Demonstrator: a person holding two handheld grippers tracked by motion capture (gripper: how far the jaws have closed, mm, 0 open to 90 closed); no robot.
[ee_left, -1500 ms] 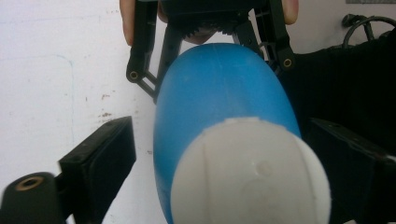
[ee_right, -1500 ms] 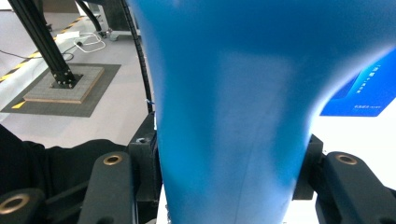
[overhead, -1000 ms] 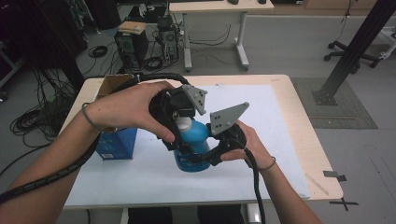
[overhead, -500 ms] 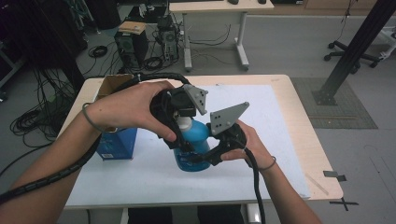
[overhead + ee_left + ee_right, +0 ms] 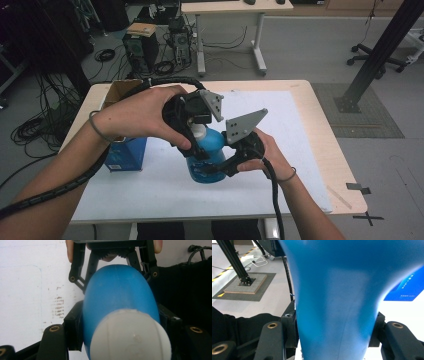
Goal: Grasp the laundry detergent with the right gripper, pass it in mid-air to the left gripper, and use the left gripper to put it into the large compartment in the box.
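— Where was the bottle?

— The round-bodied blue plastic bottle with a white cap (image 5: 206, 155) stood upright on the white sheet (image 5: 300, 145) covering the pale wooden table (image 5: 325, 130), near the middle and toward the person's side.

— And the tongs?

— The left gripper (image 5: 192, 131) came down over the bottle's top. In the left gripper view its black jaws pressed against both sides of the blue neck just under the white cap (image 5: 130, 336), so it was clenched on the bottle. The right gripper (image 5: 220, 167) reached in low from the right; in the right gripper view its jaws sat tight against either side of the blue body (image 5: 337, 302) (the surface blurred from being so close), grasping it as well.

— Anything else on the table?

— An open blue cardboard box (image 5: 122, 150) stood left of the bottle, partly behind the left hand (image 5: 135, 115). The right hand (image 5: 265, 152) rested just beside the bottle's right side.
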